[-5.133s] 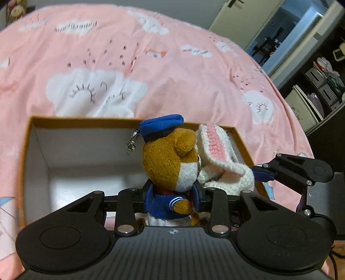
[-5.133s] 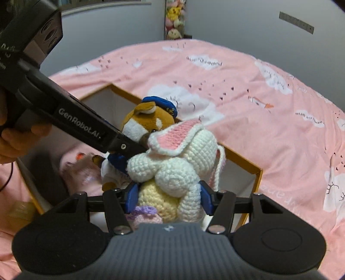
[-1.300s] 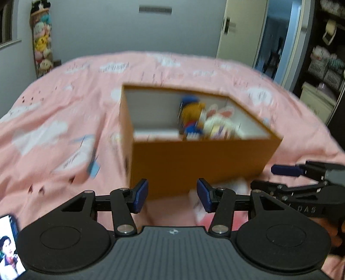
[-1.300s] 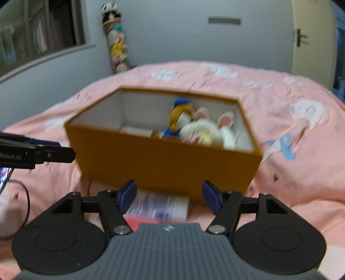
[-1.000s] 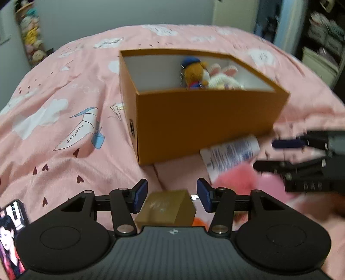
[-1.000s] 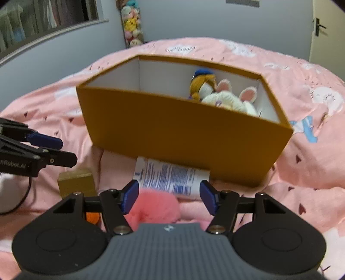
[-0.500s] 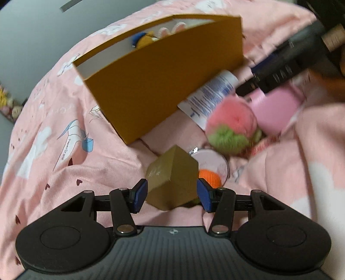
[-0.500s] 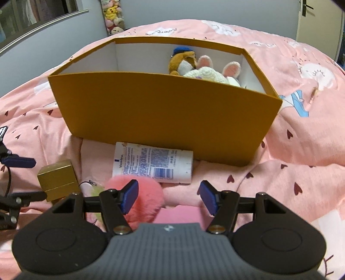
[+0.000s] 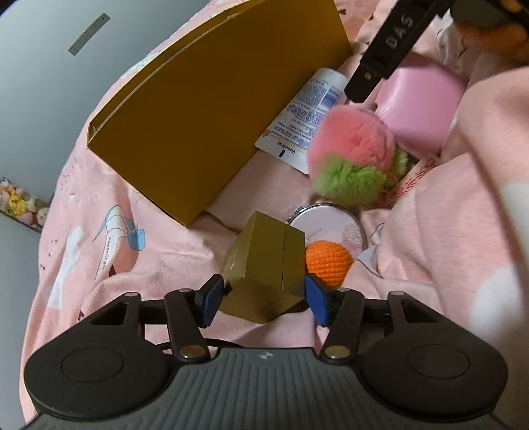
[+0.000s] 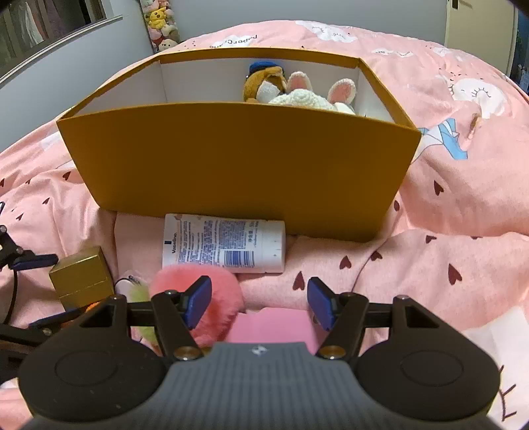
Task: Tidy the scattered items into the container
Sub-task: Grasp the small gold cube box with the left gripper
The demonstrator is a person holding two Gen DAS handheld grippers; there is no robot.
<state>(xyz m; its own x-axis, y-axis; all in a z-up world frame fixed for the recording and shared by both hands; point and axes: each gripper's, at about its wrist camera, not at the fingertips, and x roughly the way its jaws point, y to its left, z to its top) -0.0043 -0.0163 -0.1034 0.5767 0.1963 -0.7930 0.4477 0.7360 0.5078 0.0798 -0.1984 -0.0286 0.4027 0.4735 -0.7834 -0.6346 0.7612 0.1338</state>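
A small gold box (image 9: 264, 264) lies on the pink bedspread. It sits between the blue pads of my left gripper (image 9: 263, 299), whose jaws are opening around it. An orange crochet ball (image 9: 327, 261) and a round compact mirror (image 9: 334, 228) lie just beyond. My right gripper (image 10: 259, 304) hovers open over a flat pink case (image 10: 267, 325), and a pink and green pompom (image 10: 215, 291) lies behind its left pad. A white lotion bottle (image 10: 224, 243) rests against the mustard cardboard box (image 10: 238, 165). That box holds a plush bear (image 10: 264, 82) and a crochet bunny (image 10: 307, 94).
The bedspread (image 10: 463, 185) is soft and rumpled around the box. In the right wrist view the left gripper's fingers (image 10: 33, 259) flank the gold box (image 10: 82, 276) at the left edge. A shelf of plush toys (image 10: 162, 20) stands by the far wall.
My left gripper has rolled and come down onto the gold box, which now sits between its pads. The right gripper has barely moved, edging slightly lower over the pink items.
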